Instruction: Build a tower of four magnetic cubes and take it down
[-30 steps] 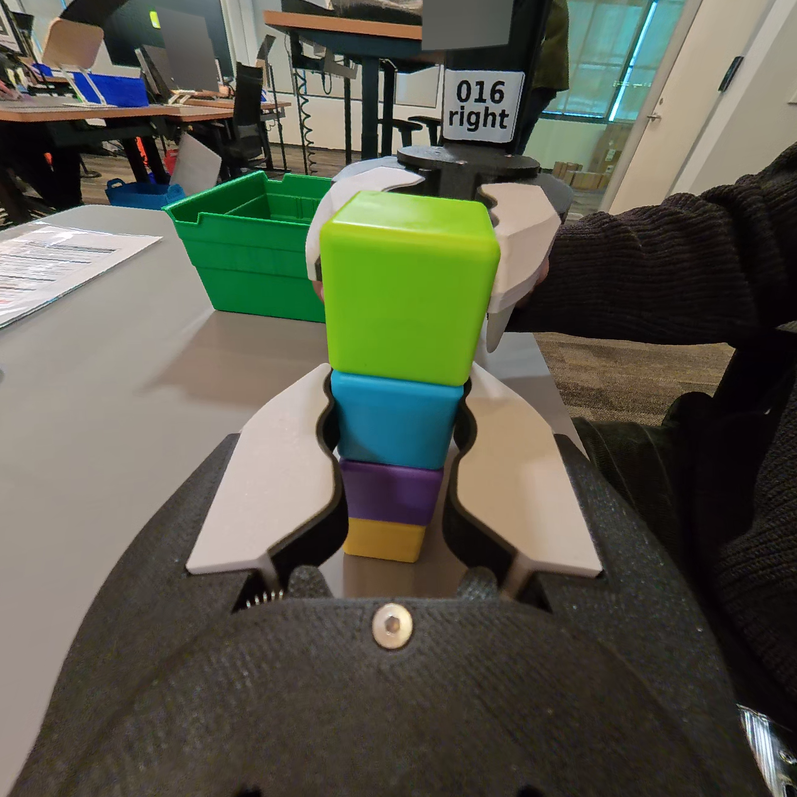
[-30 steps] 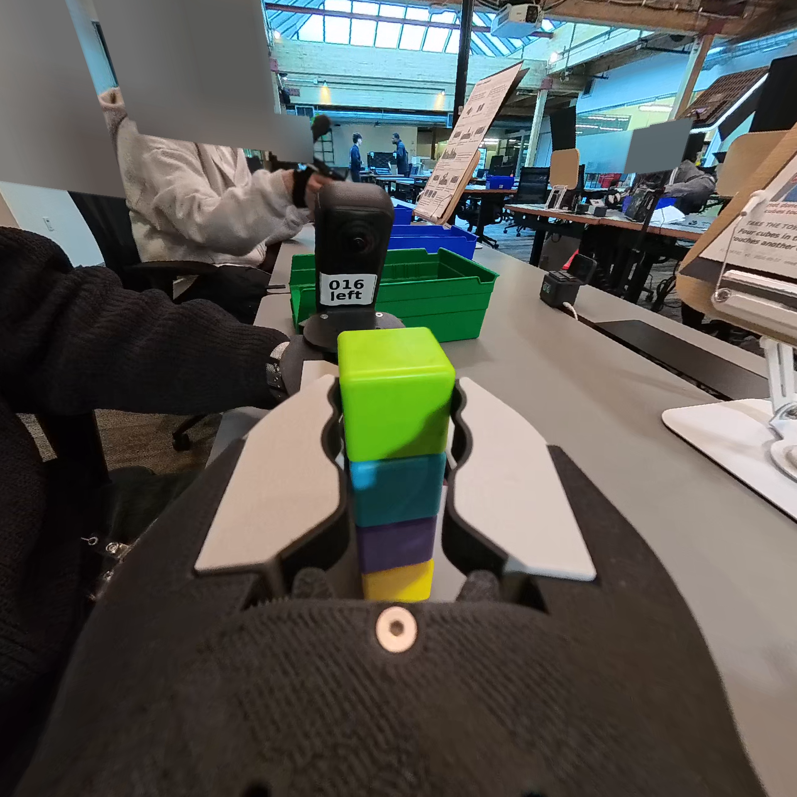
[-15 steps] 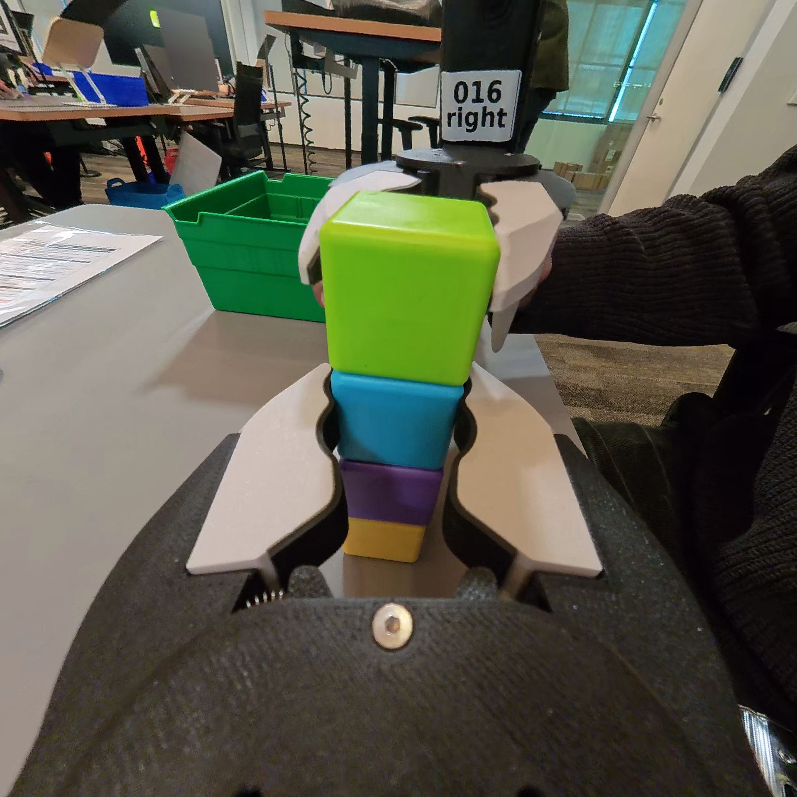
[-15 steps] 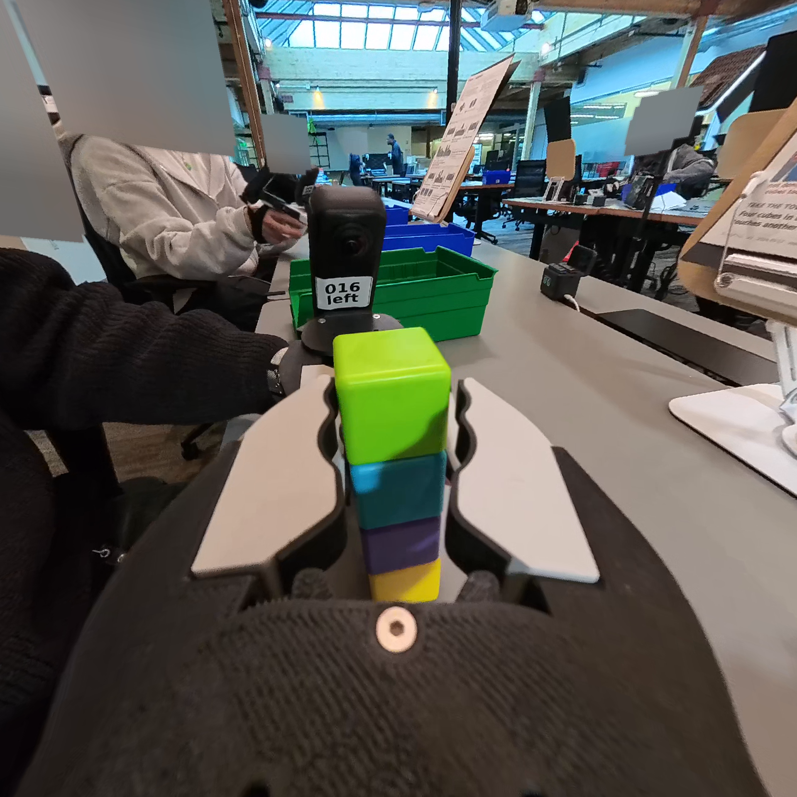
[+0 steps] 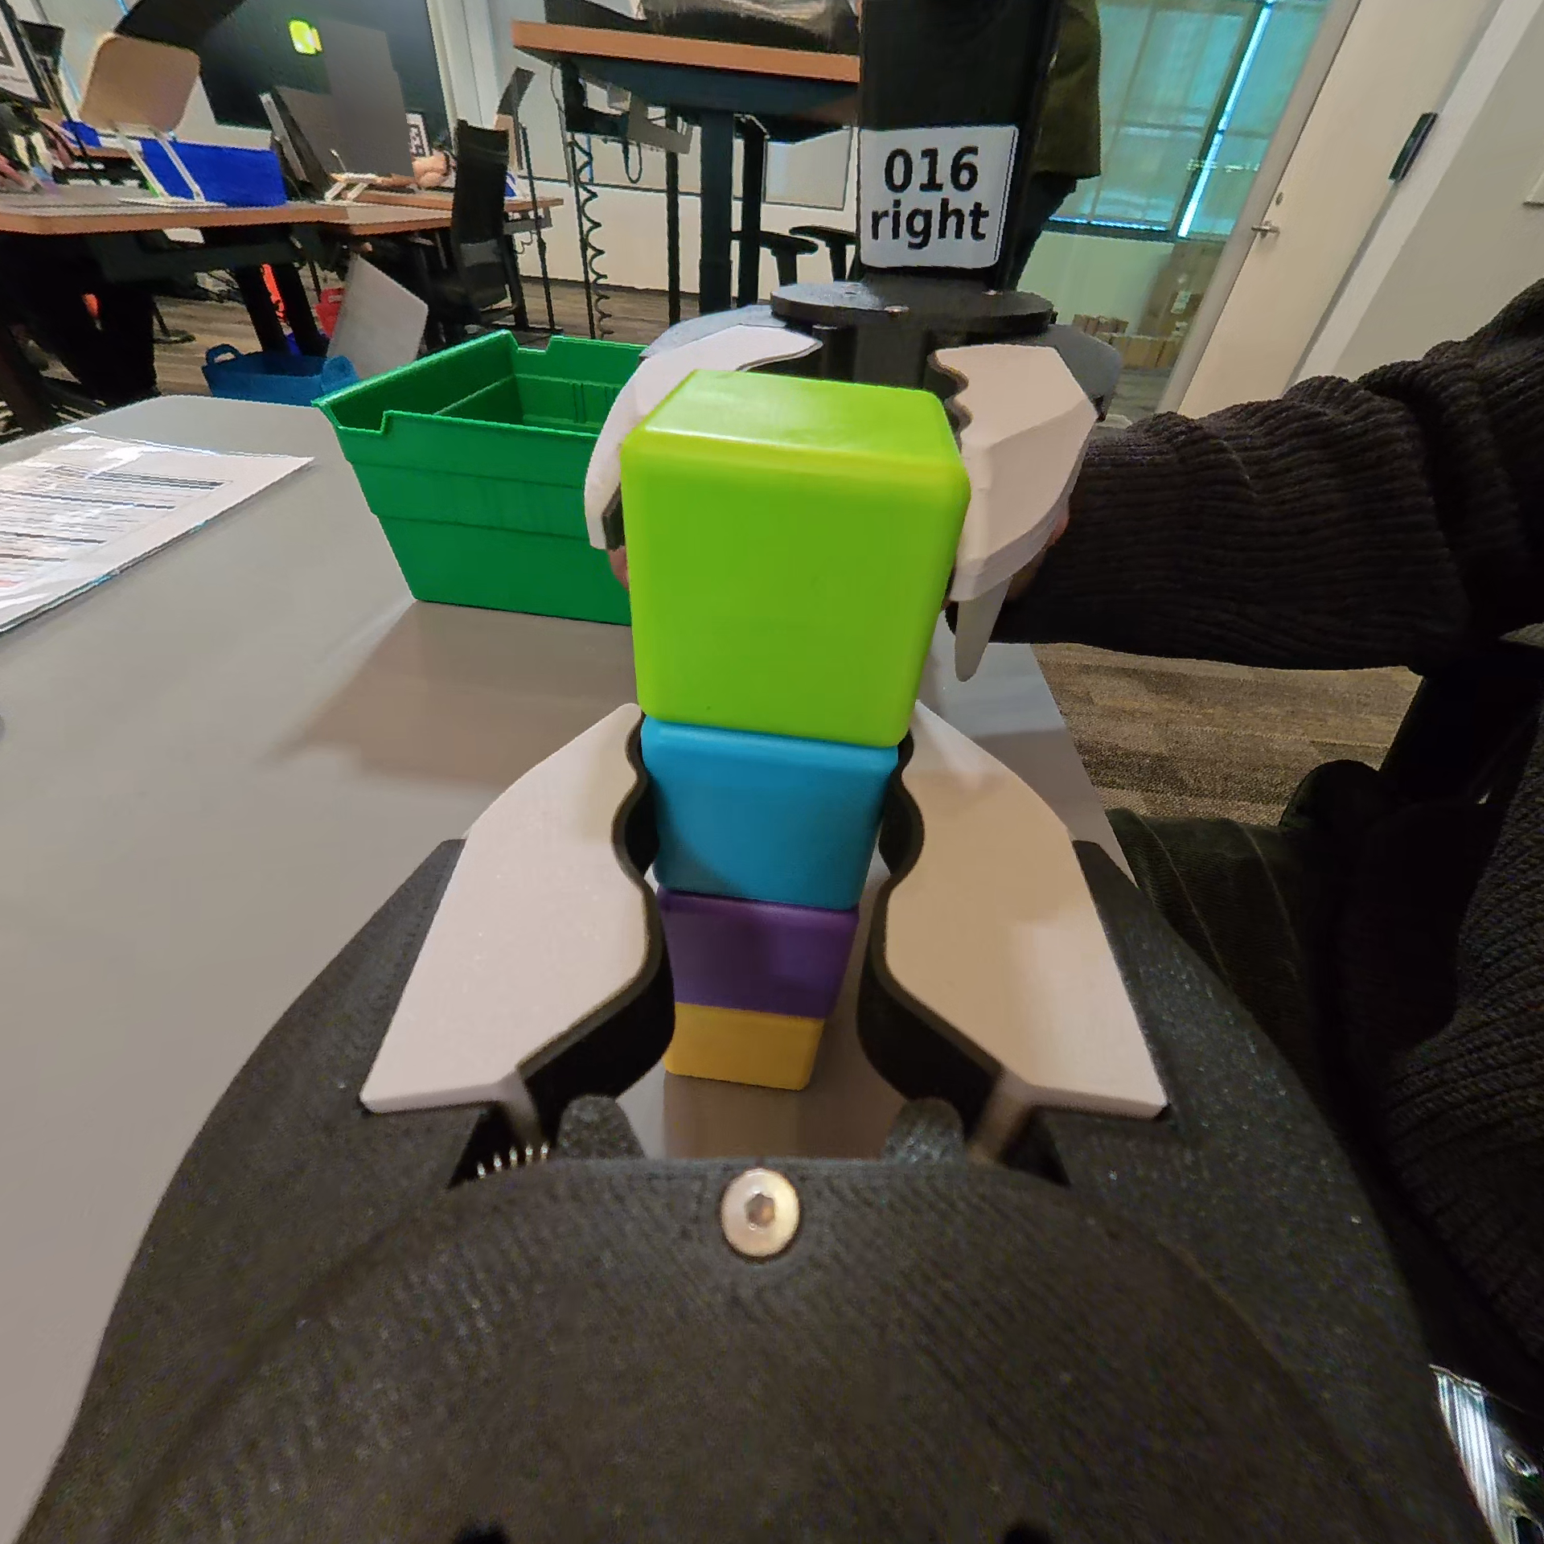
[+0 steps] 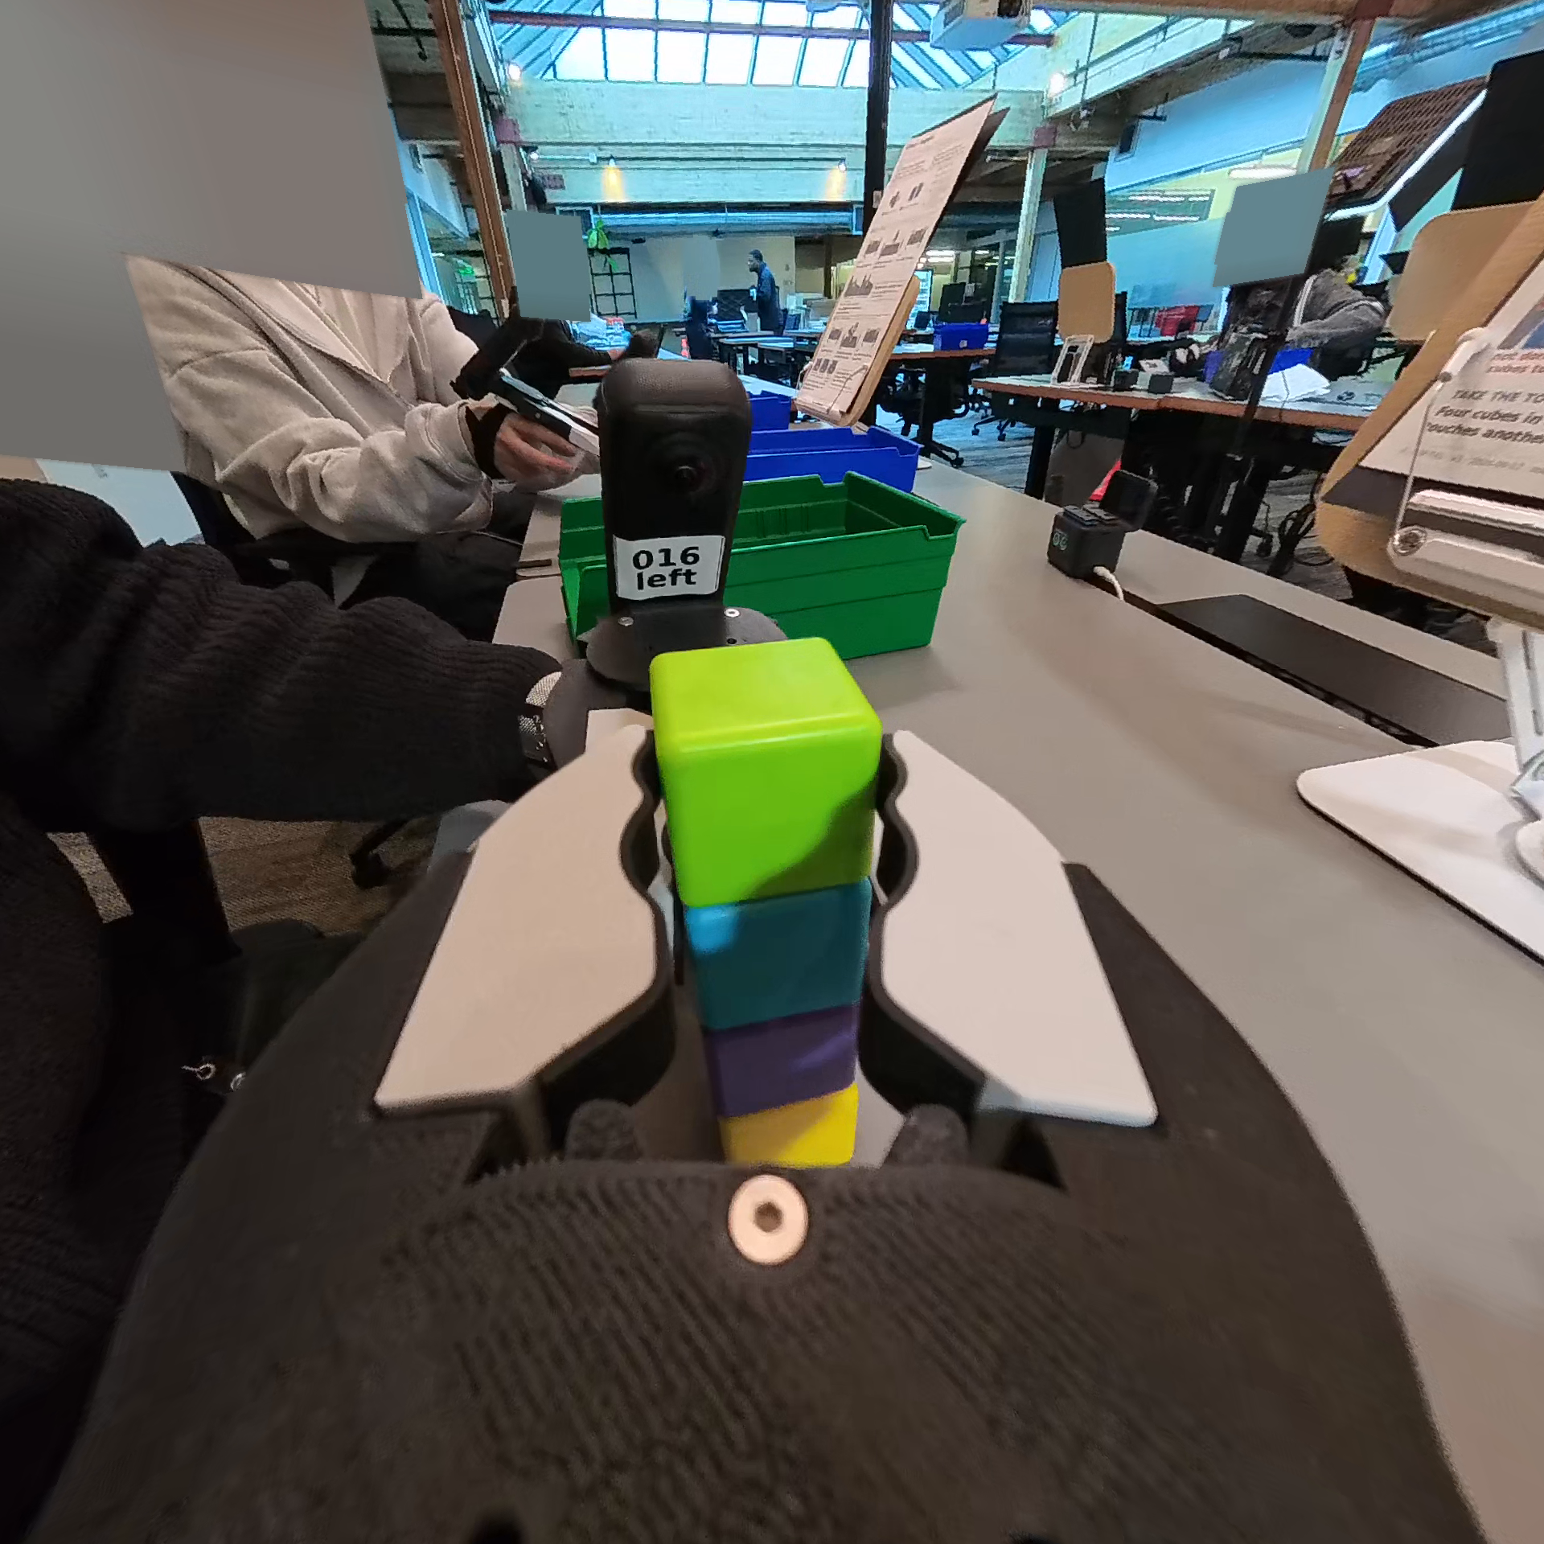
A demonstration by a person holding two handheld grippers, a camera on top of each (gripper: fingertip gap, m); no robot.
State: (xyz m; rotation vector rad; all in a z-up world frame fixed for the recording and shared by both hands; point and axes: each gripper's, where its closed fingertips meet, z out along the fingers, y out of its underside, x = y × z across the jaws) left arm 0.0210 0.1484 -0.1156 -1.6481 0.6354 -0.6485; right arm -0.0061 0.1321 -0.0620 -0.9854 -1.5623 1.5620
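While four cubes stand stacked on the grey bench (image 5: pixel 209 794), yellow cube (image 5: pixel 739 1054) at the bottom, purple cube (image 5: pixel 756 952), blue cube (image 5: pixel 769 815), green cube (image 5: pixel 789 556) on top, the left tool (image 5: pixel 767 756) is clamped on the blue cube. Right tool (image 6: pixel 767 764) brackets the green cube from the opposite side, fingers close along it; contact unclear, can't tell if gripping. Green bin (image 5: pixel 485 493) sits behind the tower.

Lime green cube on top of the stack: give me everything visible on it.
The lime green cube is the top of a four-cube tower and sits squarely on the blue cube, upright. It looks like smooth, slightly glossy plastic with rounded edges and corners, plain faces, no markings. The right gripper has its jaws against its two sides. The left gripper has its jaws at the blue cube below, not on the lime one. A green bin stands behind it.
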